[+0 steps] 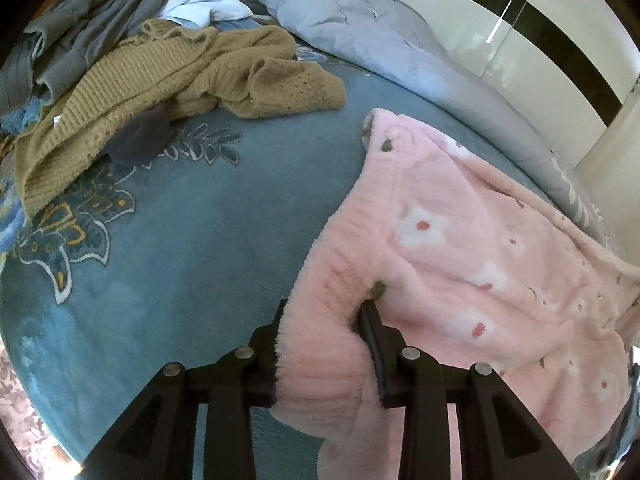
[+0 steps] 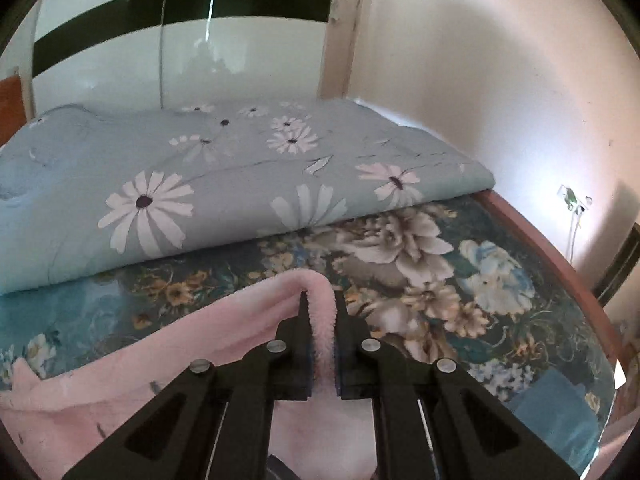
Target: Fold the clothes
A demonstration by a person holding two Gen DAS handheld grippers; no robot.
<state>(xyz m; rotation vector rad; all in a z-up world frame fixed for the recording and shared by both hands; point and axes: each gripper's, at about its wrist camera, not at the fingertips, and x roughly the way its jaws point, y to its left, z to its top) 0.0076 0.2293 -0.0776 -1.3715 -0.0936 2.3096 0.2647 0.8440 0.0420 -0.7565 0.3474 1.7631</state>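
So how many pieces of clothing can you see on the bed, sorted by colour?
Pink: 1, fleece garment with white flowers, held by both grippers
Tan: 1, knitted sweater
Grey: 1, garment in the pile
Light blue: 1, garment in the pile
Total: 4 clearly visible; the pile may hide more.

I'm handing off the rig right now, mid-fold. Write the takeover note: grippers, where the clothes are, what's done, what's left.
Left gripper: shut on a thick bunch of the pink fleece garment.
Right gripper: shut on a thin edge of the same garment, raised off the bed.
Garment still spread and rumpled, no finished fold visible.
Waiting pile: tan knit sweater, grey garment, light blue garment.
Left: fold pink piece, then the pile.
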